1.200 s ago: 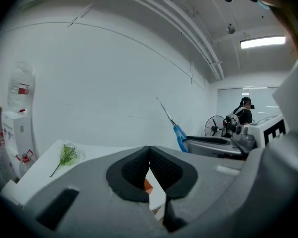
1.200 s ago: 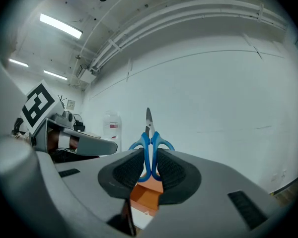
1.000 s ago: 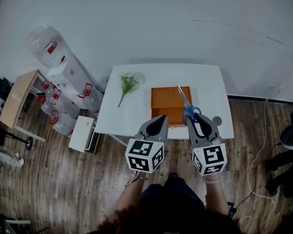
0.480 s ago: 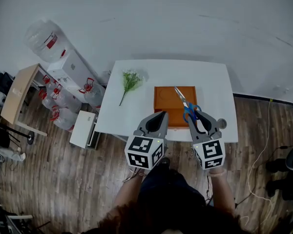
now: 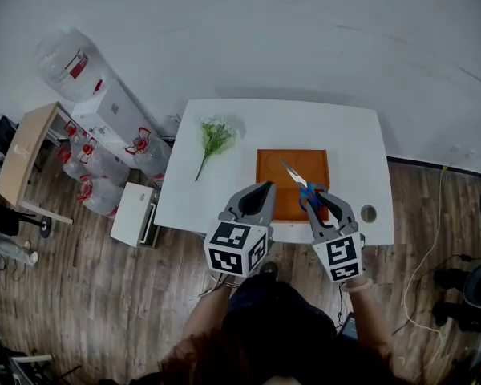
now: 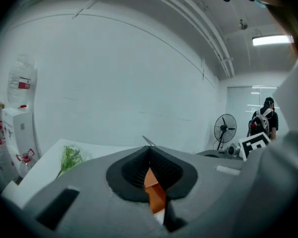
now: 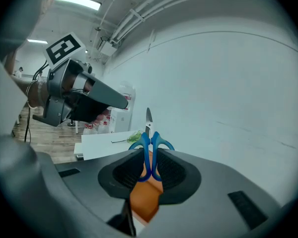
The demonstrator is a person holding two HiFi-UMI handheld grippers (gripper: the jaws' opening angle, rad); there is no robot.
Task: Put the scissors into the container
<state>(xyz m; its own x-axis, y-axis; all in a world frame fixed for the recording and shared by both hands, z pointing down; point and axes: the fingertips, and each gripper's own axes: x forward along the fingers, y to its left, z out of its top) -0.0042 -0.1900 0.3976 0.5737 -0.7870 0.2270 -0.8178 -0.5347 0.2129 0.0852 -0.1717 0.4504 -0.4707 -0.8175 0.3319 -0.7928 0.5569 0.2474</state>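
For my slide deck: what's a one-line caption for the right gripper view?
Right gripper clamps blue-handled scissors by the handles, blade pointing up, orange container beyond.

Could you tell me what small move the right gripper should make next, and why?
Probably lower the right gripper a little: it holds the scissors by the blue handles, blades over the orange container but seemingly not yet inside it.
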